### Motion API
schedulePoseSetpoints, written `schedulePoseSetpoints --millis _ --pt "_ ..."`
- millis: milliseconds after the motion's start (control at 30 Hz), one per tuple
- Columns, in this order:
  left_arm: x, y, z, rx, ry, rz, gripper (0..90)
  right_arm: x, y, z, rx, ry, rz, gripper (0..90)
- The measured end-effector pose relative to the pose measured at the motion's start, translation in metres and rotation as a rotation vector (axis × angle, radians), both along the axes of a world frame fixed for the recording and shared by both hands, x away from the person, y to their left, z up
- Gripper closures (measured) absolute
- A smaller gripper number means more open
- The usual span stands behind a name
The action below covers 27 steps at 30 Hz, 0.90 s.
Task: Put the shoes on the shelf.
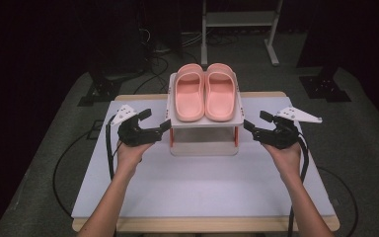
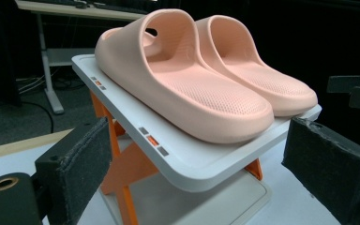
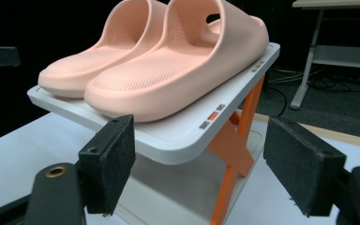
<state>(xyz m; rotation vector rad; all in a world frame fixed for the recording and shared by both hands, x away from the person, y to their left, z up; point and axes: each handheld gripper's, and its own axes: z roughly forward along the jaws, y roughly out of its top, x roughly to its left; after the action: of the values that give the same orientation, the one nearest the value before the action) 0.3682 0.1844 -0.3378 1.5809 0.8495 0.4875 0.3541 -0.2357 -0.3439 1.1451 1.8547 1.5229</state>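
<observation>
Spread jaws, rack underside, slippers above

1 overhead view, 2 close flanking views, shared slippers.

The slippers are seen to be of matt, foam-like pink material, smooth on the straps and finely dimpled on the footbeds. The rack shelf is of smooth white plastic with a faint sheen, carried on glossy orange plastic legs. The tool pads are faced with rough black matt padding. The counter is covered in a matt pale sheet, edged in wood.
</observation>
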Motion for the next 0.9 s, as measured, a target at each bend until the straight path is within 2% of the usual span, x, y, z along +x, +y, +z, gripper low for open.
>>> schedulePoseSetpoints --millis 900 --pt "-0.015 0.012 -0.021 0.007 0.009 0.004 7.9 -0.019 -0.015 -0.024 -0.016 0.019 -0.004 23.5"
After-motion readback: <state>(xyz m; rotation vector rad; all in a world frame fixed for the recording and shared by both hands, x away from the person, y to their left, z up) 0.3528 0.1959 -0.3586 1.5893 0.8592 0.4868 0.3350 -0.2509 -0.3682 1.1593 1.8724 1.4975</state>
